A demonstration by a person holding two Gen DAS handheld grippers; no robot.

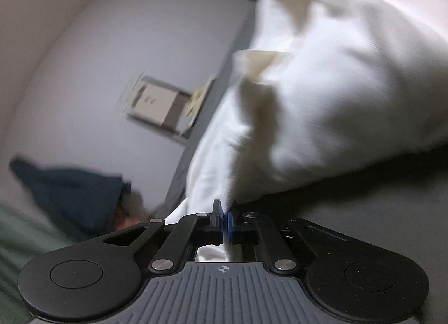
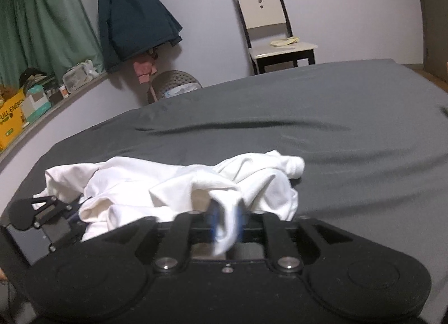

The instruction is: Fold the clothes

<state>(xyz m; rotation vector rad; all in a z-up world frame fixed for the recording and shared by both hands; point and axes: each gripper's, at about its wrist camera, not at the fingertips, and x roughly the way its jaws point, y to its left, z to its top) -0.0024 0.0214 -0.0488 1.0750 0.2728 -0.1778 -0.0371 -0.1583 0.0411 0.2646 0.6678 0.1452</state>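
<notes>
On the near part of a bed covered by a dark grey sheet (image 2: 308, 116) lies a crumpled white cotton garment (image 2: 173, 186), bunched into a low heap that runs across the sheet just ahead of both grippers. One flap of it droops toward the right gripper (image 2: 225, 220) and hangs between its blue-padded fingers (image 2: 214, 219); the jaws stand parted around the cloth, and blur keeps me from telling whether the pads press on it. At the heap's left end, the left gripper (image 1: 226, 221) is clenched on a thin edge of the same garment, its blue pads (image 1: 230, 223) pinched together with white fabric running out above and below them. Seen from the left wrist, the cloth rises steeply from that pinch and fills the right half of the view, blurred. In the right wrist view the left gripper's black body shows at the heap's lower left, partly tucked under the fabric.

Beyond the far edge of the bed stands a cream-and-dark wooden chair (image 2: 268, 24) against a pale wall. A dark blue jacket (image 2: 131, 18) hangs on that wall to the left, beside a green curtain (image 2: 47, 24).
</notes>
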